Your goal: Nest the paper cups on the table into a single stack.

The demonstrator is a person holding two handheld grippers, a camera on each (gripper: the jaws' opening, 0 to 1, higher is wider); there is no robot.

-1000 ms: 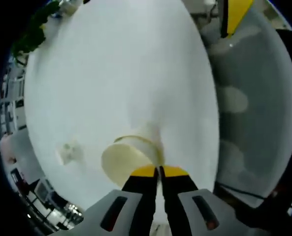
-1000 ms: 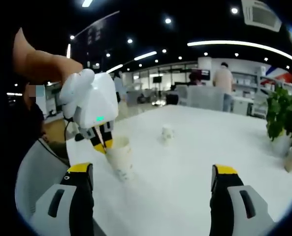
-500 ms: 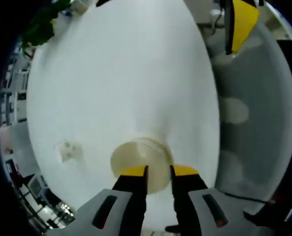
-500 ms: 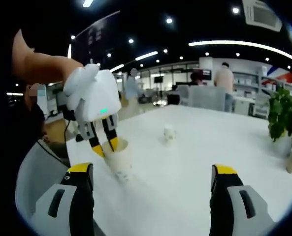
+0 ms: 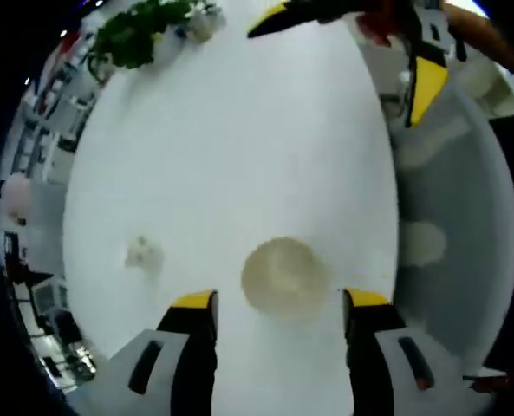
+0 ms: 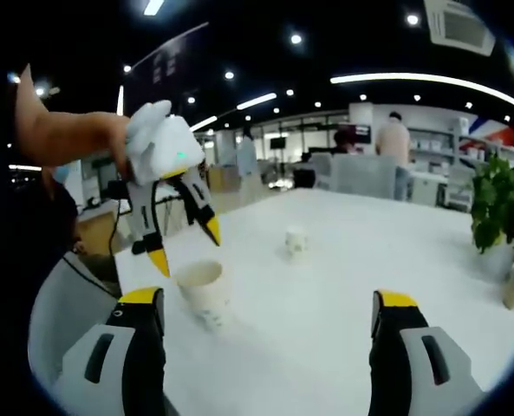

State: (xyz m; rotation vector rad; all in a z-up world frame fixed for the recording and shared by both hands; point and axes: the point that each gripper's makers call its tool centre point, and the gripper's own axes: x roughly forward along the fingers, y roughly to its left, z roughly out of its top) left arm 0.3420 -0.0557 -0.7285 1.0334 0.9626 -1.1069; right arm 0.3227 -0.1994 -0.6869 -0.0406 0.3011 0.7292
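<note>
Item: near paper cup [image 6: 201, 293], upright at the desk [image 6: 343, 286] edge nearest us. Second cup [image 6: 296, 240], well apart, toward desk centre.

Left gripper [image 6: 185, 243]: fingers released, empty, above the near cup.

Right gripper [image 6: 270, 347]: fingers spread, empty.

Advice: we would grip one cup by its rim, carry it over the other, centre the mouths, then lower straight.

Far cup [image 6: 296, 240] too small for detail; plant [image 6: 503, 206] cut off at edge
</note>
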